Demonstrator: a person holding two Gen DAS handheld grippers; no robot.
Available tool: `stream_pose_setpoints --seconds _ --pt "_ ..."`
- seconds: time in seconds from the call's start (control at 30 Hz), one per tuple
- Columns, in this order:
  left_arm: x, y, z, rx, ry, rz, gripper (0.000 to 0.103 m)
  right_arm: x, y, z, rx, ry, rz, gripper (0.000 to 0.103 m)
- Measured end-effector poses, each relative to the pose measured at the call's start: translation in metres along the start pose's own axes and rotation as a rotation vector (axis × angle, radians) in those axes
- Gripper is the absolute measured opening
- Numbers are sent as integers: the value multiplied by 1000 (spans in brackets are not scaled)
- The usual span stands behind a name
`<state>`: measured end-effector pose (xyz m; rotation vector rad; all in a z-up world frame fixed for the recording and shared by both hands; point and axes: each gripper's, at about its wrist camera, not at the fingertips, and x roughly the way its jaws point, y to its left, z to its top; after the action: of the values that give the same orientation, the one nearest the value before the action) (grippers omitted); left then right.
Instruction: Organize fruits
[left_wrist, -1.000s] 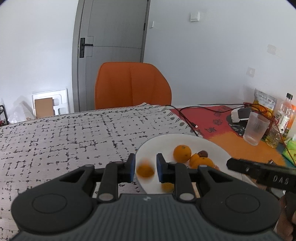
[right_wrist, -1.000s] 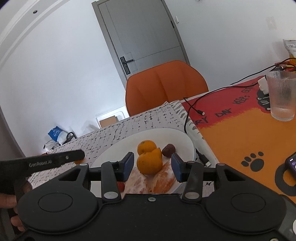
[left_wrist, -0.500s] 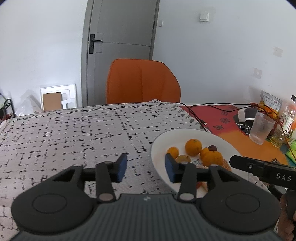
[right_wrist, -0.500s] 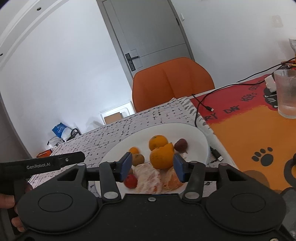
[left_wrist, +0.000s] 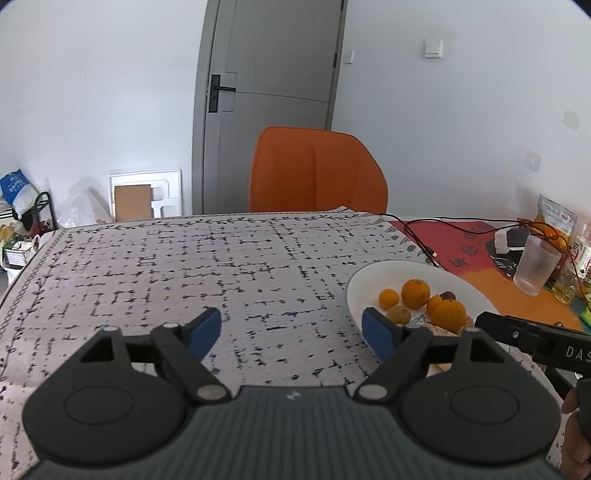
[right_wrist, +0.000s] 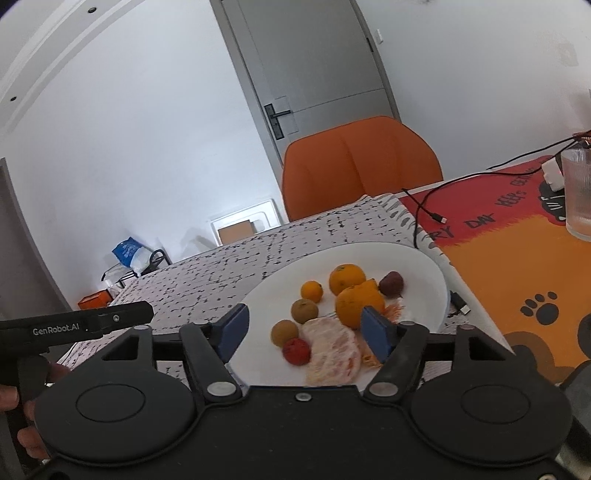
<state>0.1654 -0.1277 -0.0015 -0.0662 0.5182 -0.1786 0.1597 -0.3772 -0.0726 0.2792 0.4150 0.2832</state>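
White walls and a grey door back the table (left_wrist: 184, 266) as both grippers' fingers, just spreading, hold nothing: the left gripper (left_wrist: 291, 330) beside the plate (right_wrist: 424, 266), the right gripper (right_wrist: 306, 330) over it. All visible fruit (right_wrist: 347, 278) sits plated; the task looks nearly done. The peeled segment (right_wrist: 332, 349) lies with its long axis running away from the camera.

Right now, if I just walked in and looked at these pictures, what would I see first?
Probably the white plate on the speckled tablecloth, heaped with oranges, small brown and red fruits and a peeled citrus piece. Behind the table stands a bright orange chair, in front of a grey door. The right gripper hangs open just over the near edge of the plate.
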Motion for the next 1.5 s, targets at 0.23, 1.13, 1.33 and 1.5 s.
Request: stream_pose_setpoints --seconds 0.23,1.13,1.33,1.5 --pt "-18 15 -6 -24 10 49 88 -8 13 -3 -12 4 13 87" --pt "-109 65 -18 -121 -56 67 103 -45 67 -10 -84 8 62 103" --pt "-128 70 -22 -115 -64 89 103 -56 76 -11 -102 4 76 103" --pt "-143 75 -28 -121 -84 107 102 -64 80 -16 -97 2 88 103"
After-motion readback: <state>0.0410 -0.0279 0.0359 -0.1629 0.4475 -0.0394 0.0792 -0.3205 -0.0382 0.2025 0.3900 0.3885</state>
